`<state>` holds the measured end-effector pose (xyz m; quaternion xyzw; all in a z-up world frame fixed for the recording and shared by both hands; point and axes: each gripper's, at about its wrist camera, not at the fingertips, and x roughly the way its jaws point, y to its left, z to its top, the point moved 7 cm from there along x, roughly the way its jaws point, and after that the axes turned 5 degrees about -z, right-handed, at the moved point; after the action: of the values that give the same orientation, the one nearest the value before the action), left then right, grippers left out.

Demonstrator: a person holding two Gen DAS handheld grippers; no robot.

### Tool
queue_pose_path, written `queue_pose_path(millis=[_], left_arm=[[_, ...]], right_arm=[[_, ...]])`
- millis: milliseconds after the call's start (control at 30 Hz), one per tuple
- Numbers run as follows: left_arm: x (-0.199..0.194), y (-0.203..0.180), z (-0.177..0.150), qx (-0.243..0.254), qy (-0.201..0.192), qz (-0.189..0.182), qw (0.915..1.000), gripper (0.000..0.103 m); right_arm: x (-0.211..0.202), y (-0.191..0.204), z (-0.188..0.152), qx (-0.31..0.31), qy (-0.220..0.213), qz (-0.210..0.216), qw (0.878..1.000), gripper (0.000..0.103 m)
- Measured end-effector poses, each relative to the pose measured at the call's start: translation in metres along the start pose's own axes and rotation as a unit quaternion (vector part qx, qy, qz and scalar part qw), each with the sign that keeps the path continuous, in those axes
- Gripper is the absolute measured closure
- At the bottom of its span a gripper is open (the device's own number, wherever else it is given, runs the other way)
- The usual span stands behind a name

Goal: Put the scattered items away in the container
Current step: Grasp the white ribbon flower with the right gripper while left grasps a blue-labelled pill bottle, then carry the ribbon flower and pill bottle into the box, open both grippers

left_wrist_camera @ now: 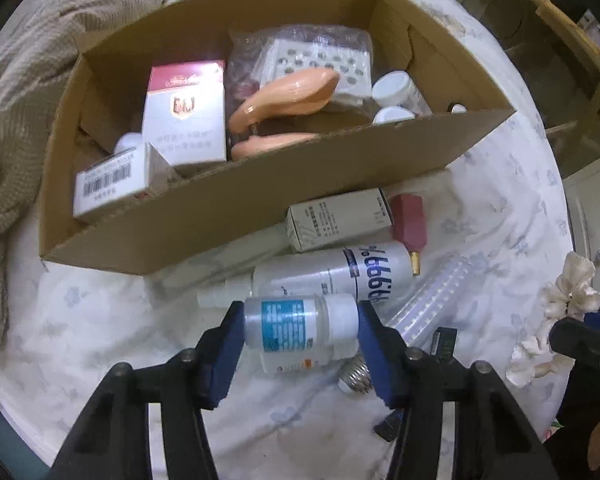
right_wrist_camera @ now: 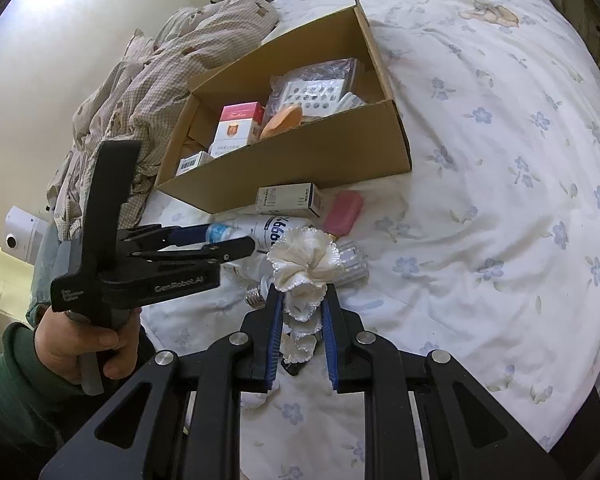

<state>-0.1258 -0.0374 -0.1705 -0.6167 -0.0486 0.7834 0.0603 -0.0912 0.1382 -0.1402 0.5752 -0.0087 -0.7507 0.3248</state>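
The left gripper (left_wrist_camera: 301, 330) has its jaws pressed end to end on a small clear pill bottle (left_wrist_camera: 300, 326) with a teal label, just above the bed (right_wrist_camera: 480, 208) beside the clutter in front of the cardboard box (left_wrist_camera: 260, 208). The right gripper (right_wrist_camera: 302, 320) is clamped on a cream ruffled scrunchie (right_wrist_camera: 304, 266), held clear of the bedding. The bottle is smooth and caught only by cap and base, so I judge it could pivot or squirt out on the way over the box wall; the scrunchie could sag and snag the light bulb (right_wrist_camera: 256, 296) below it. The ribbed clear tube (left_wrist_camera: 436, 304), the large sanitizer bottle (left_wrist_camera: 340, 276) and a dark object under the scrunchie are partly hidden, and labels are unreadable.
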Motion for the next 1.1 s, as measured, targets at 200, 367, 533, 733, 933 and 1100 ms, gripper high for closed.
queue_pose_path(millis=[200,367,533,733,933,1100], left_arm=[[-0.027,-0.001,-0.004,0.023,-0.044,0.015,0.9986,0.049],[-0.064,-0.007,-0.005,0.038,-0.100,0.019,0.9941,0.049],[-0.090,-0.003,0.013,0.027,-0.130,0.013,0.9911,0.049],[-0.120,0.028,0.044,-0.029,-0.163,0.004,0.9862,0.049],[-0.132,0.063,0.076,-0.089,-0.181,-0.014,0.9794,0.049],[-0.123,0.072,0.089,-0.121,-0.178,-0.046,0.9753,0.049]], right_arm=[[0.002,-0.003,-0.002,0.004,0.004,-0.001,1.000,0.083],[-0.003,0.001,-0.002,0.000,0.001,0.008,1.000,0.083],[-0.015,0.018,0.013,-0.027,-0.016,0.020,0.999,0.083],[-0.039,0.035,0.047,-0.046,-0.057,0.021,0.997,0.083],[-0.049,0.034,0.094,-0.049,-0.085,-0.008,0.995,0.083],[-0.031,0.035,0.130,-0.054,-0.079,-0.025,0.995,0.083]])
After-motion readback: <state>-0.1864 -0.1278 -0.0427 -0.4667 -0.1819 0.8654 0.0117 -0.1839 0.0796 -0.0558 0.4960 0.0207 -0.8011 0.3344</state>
